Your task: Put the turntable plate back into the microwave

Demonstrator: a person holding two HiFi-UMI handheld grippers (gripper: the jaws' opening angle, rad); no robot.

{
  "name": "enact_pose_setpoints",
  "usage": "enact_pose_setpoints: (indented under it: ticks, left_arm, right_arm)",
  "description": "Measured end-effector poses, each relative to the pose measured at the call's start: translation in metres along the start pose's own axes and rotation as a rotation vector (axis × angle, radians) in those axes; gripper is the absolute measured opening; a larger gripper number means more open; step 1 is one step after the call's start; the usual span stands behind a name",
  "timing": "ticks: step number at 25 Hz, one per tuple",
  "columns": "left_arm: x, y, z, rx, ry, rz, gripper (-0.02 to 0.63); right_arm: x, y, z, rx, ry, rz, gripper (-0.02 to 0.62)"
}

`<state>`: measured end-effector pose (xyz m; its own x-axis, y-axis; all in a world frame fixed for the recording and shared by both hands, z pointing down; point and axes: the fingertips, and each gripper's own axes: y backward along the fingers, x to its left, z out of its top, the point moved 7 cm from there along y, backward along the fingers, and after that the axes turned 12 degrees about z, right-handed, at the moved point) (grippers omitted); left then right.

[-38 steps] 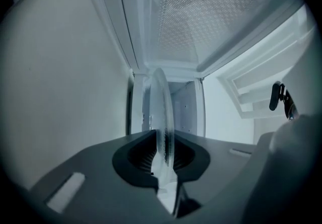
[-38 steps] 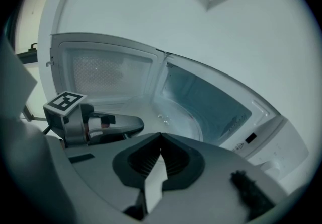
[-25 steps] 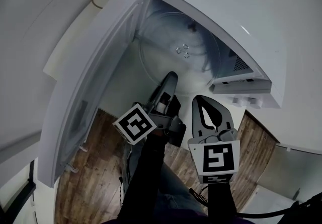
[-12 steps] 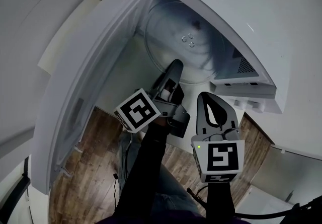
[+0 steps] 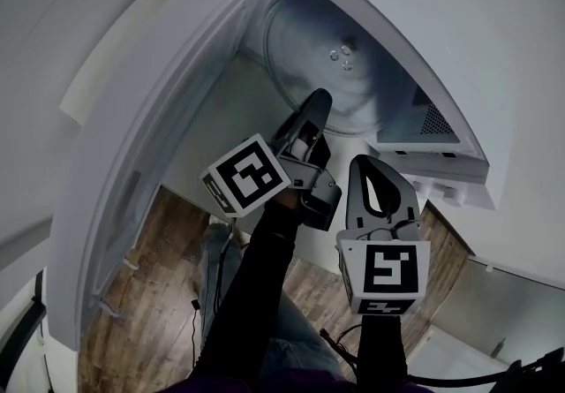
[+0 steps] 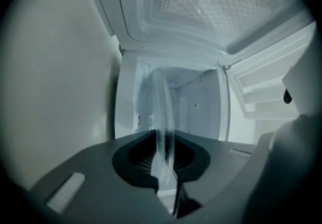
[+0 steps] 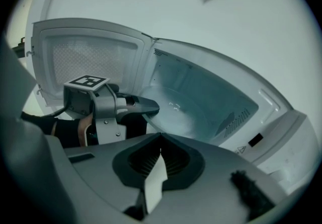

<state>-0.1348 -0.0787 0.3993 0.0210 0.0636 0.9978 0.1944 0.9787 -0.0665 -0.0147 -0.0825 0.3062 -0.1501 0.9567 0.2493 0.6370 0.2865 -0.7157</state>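
White box-shaped microwave oven (image 5: 424, 157) fills 1 o'clock in the head view, with its white perforated-window door (image 5: 150, 162) swung wide toward 9 o'clock. Round clear glass turntable plate (image 5: 327, 60) lies mostly inside the cavity, roughly level. Cannot tell whether it rests on the cavity floor or hangs just above it. Left gripper (image 5: 316, 104), just toward 12 o'clock from centre, has its jaws clamped on the plate's near rim; in the left gripper view the plate (image 6: 163, 117) shows edge-on between them. Right gripper (image 5: 364, 163), at 4 o'clock, is outside the cavity with its jaws together on nothing. Risks, as judged: a one-rim hold on smooth glass may let the far edge sag and knock the floor. Letting go off-centre could make the small centre lugs (image 5: 341, 54) miss their seat, leaving the plate rocking.
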Motion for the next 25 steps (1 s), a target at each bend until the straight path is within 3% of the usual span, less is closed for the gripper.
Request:
enact_pose_setpoints:
  ticks: [13,21,25]
  left_arm:
    - [-0.002,-0.017,0.001,0.017,0.016,0.006,0.044]
    - [0.004,-0.024,0.004,0.031,0.034,0.025,0.044]
    - [0.003,-0.029,0.006,0.041,0.021,0.028,0.046]
  right_arm:
    - [-0.012,-0.006,-0.008,0.005,-0.057,-0.021,0.009]
    - [-0.018,-0.02,-0.014,-0.067,-0.205,0.045,0.011]
    - [-0.025,-0.028,-0.018,-0.135,-0.351,0.119,0.011]
